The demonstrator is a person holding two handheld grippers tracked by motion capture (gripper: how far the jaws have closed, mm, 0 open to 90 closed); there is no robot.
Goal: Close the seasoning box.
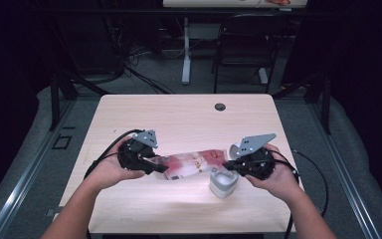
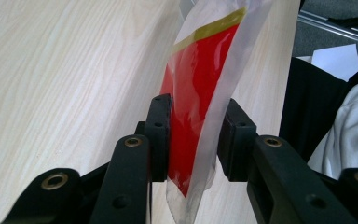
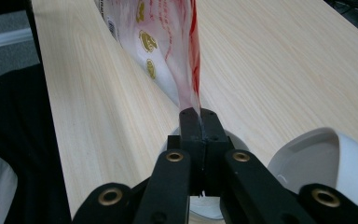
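The left hand-held gripper (image 2: 193, 135) is seen in its own view with its jaws partly parted, the red-and-clear plastic pouch (image 2: 200, 88) standing between them; the left pad touches the film, while contact on the right pad cannot be made out. The right hand-held gripper (image 3: 199, 116) is closed tight on a thin edge of the same pouch (image 3: 168, 42), its jaws meeting with only the film between them. In the high view the left hand-held gripper (image 1: 160, 167) and the right hand-held gripper (image 1: 227, 164) are held at opposite ends of the one pouch (image 1: 194, 163), which is stretched between them just above the desk (image 1: 189, 119). The pouch's print is blurred and cannot be read, and its lower end is cut off in the left gripper view. One small white container (image 1: 223, 183) stands on the desk below the right hand-held gripper; in the right gripper view it is partly hidden behind the jaws, with a white lid (image 3: 321, 158) beside it. Two hands are counted, the left hand (image 1: 112, 172) and the right hand (image 1: 278, 177). One dark grommet hole (image 1: 220, 106) is set near the desk's far edge.
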